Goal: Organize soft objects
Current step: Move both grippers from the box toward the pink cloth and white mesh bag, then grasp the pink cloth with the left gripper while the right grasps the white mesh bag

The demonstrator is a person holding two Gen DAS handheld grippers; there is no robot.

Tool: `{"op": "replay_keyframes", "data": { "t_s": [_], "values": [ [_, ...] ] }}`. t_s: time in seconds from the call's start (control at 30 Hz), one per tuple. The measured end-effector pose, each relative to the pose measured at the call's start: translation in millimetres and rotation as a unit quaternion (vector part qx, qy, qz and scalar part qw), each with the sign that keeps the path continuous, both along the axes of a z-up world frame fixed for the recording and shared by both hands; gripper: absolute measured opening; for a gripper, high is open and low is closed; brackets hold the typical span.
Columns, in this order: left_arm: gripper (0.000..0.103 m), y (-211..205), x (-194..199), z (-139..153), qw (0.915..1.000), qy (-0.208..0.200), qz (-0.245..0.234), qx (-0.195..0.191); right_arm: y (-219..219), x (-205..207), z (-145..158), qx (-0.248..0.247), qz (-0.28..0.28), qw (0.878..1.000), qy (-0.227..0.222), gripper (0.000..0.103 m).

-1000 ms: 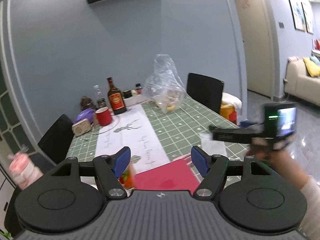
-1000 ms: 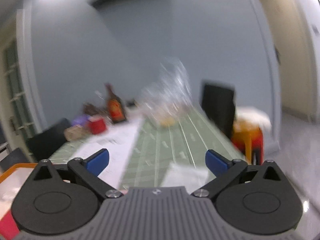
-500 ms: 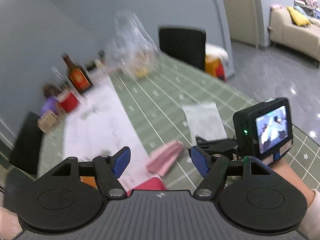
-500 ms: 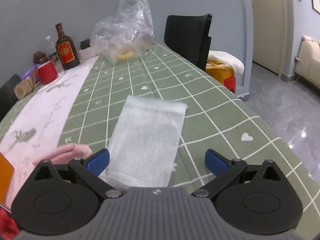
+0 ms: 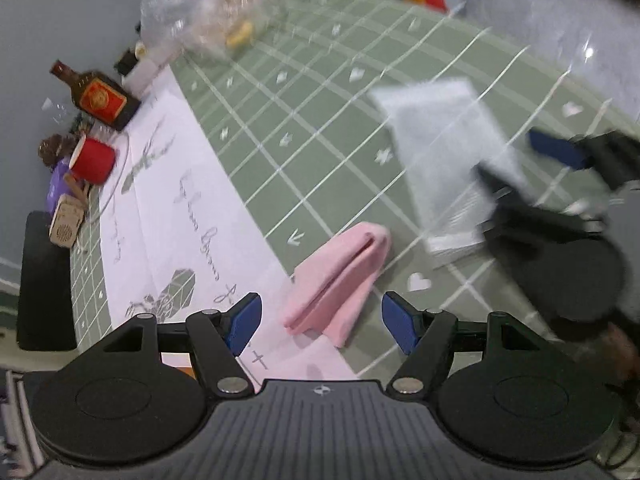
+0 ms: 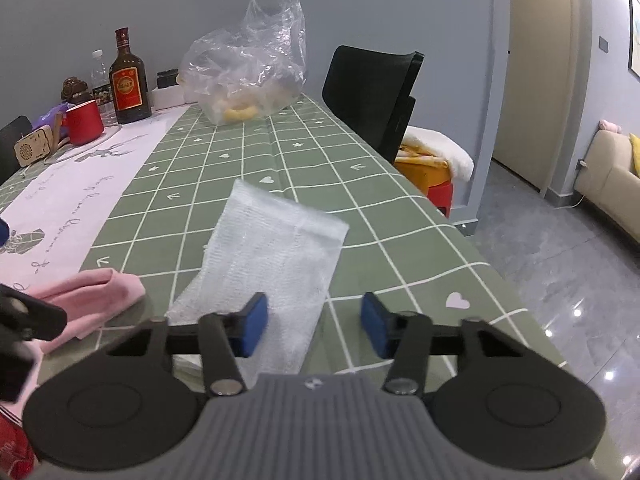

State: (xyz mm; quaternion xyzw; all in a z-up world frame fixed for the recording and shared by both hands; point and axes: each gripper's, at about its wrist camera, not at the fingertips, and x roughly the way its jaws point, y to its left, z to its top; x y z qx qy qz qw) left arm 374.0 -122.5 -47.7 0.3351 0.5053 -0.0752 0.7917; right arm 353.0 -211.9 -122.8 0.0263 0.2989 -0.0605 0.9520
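A folded pink cloth [image 5: 340, 276] lies on the green checked tablecloth [image 5: 312, 128], just ahead of my open, empty left gripper [image 5: 322, 322]. It also shows at the left of the right wrist view [image 6: 92, 296]. A clear bubble-wrap bag [image 6: 272, 256] lies flat on the table to the right of the cloth; it also shows in the left wrist view [image 5: 444, 148]. My right gripper [image 6: 314, 324] is open and empty, low over the bag's near end. It shows blurred in the left wrist view [image 5: 528, 164].
A crumpled clear plastic bag [image 6: 248, 60] with a yellow ring, a dark bottle [image 6: 128, 80], a red cup [image 6: 84, 122] and a small wooden box [image 6: 34, 150] stand at the far end. A white runner [image 6: 64, 208] covers the left. A black chair [image 6: 376, 92] stands right.
Both grippers tilted down from facing the wall to the tabletop. The left one dropped close over the pink cloth. The right gripper's jaws narrowed and it came nearer the bubble-wrap bag.
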Motion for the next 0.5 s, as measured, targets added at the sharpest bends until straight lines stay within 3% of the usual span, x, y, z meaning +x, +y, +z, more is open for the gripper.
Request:
{"op": "replay_keyframes", "data": {
  "t_s": [0.07, 0.23, 0.33, 0.4, 0.5],
  "values": [
    [0.078, -3, 8, -5, 0.9999, 0.009, -0.002, 0.009, -2, 0, 0, 0.004, -0.002, 1.0, -0.001, 0.036],
    [0.08, -8, 28, -13, 0.9976, 0.056, 0.022, 0.033, -2, 0, 1, 0.009, -0.003, 1.0, -0.002, 0.036],
    [0.079, -15, 37, -22, 0.9961, 0.058, 0.025, 0.062, -2, 0, 1, 0.01, -0.002, 1.0, -0.002, 0.037],
    [0.078, -17, 41, -22, 0.9965, 0.068, 0.022, 0.044, -1, 0, 1, 0.009, -0.002, 1.0, -0.002, 0.037],
    [0.079, -19, 46, -31, 0.9943, 0.086, 0.035, 0.053, 1, 1, 1, 0.004, -0.001, 1.0, 0.0, 0.038]
  ]
}}
